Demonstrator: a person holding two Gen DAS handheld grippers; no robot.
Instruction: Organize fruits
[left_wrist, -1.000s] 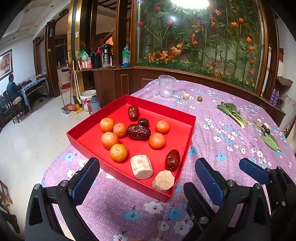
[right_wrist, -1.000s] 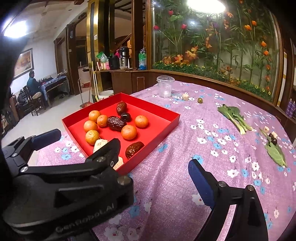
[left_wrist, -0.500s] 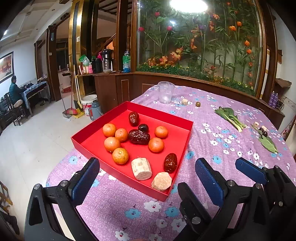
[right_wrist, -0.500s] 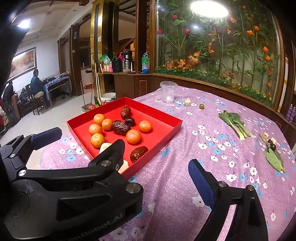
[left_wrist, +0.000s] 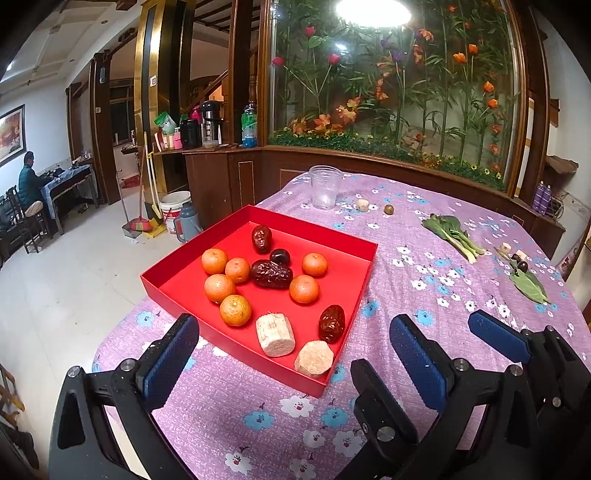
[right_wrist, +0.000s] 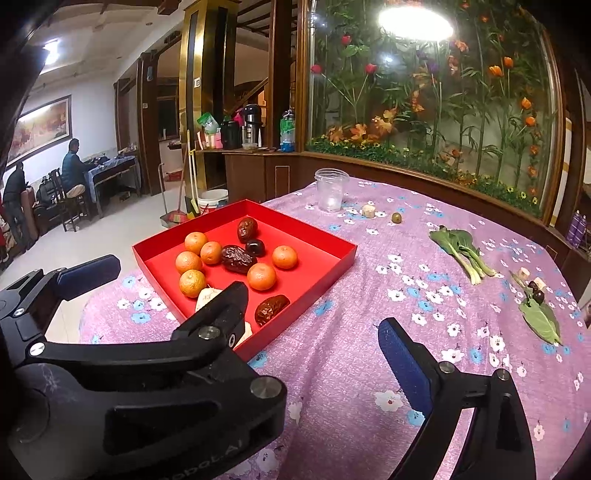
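Your left gripper (left_wrist: 291, 354) and right gripper (right_wrist: 310, 325) hang spread wide, empty. Shallow red cardboard tray (left_wrist: 354, 280) ahead holds small orange mandarins (left_wrist: 304, 289) and wrinkled dark-red dates (left_wrist: 271, 274).

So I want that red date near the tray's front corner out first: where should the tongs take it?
Grip the red date across its narrow middle, coming from above. It lies alone, long axis running front to back, with the tray wall close on its right, so a side approach looks blocked.

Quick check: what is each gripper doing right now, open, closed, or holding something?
Left gripper: open, holding nothing.
Right gripper: open, holding nothing.
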